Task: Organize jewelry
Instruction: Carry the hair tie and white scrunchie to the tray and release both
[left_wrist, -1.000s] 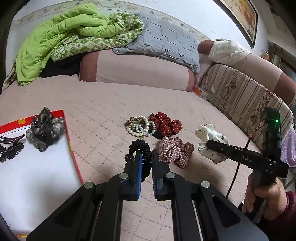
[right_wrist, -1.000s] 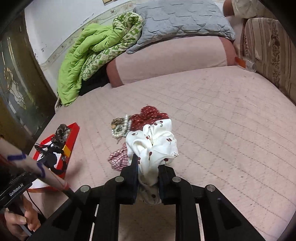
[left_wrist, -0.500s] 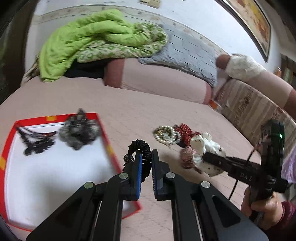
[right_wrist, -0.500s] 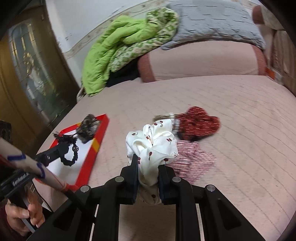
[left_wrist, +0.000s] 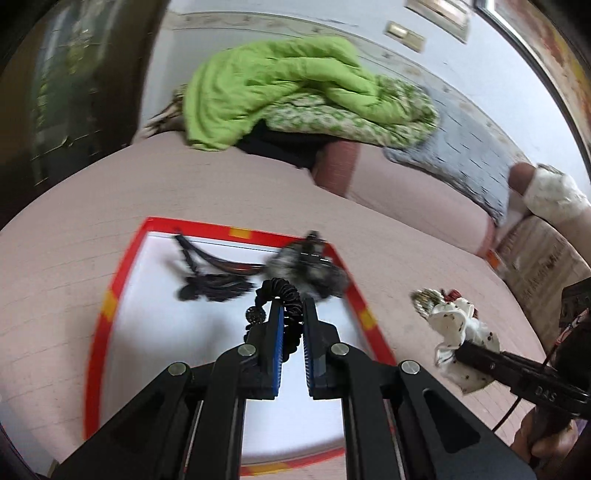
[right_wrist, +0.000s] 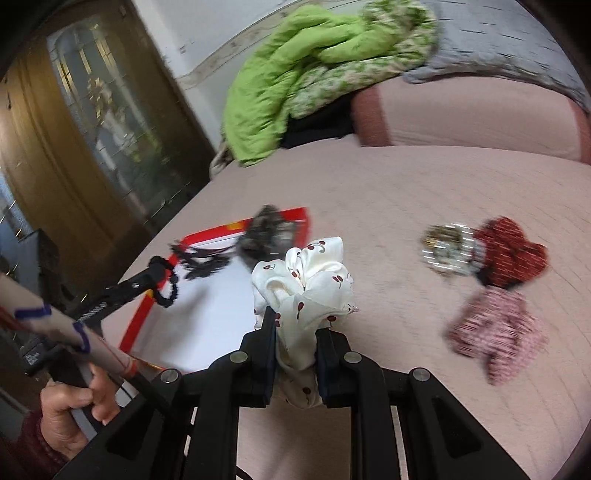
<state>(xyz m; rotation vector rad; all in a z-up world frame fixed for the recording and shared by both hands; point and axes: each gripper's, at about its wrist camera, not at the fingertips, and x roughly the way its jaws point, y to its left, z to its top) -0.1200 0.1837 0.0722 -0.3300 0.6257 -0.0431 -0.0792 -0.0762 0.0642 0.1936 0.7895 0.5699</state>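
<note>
Jaws L: coil tie (left_wrist: 284, 295) | R: cherry scrunchie (right_wrist: 306, 288) | R-only: plaid scrunchie (right_wrist: 495, 328)

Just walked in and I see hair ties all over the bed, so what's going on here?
A person is sorting accessories with two handheld grippers. The left gripper grips a black coil hair tie above the red-rimmed tray. The right gripper holds a white cherry-print scrunchie. Two red scrunchies and bracelets lie on the bed.

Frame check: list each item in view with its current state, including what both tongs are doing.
Left tongs: shut on black coil hair tie, above the tray.
Right tongs: shut on white cherry scrunchie.
Red-rimmed tray: holds a black claw clip and grey scrunchie.
Red scrunchie, checked scrunchie, bead bracelets: lying on the bed.
</note>
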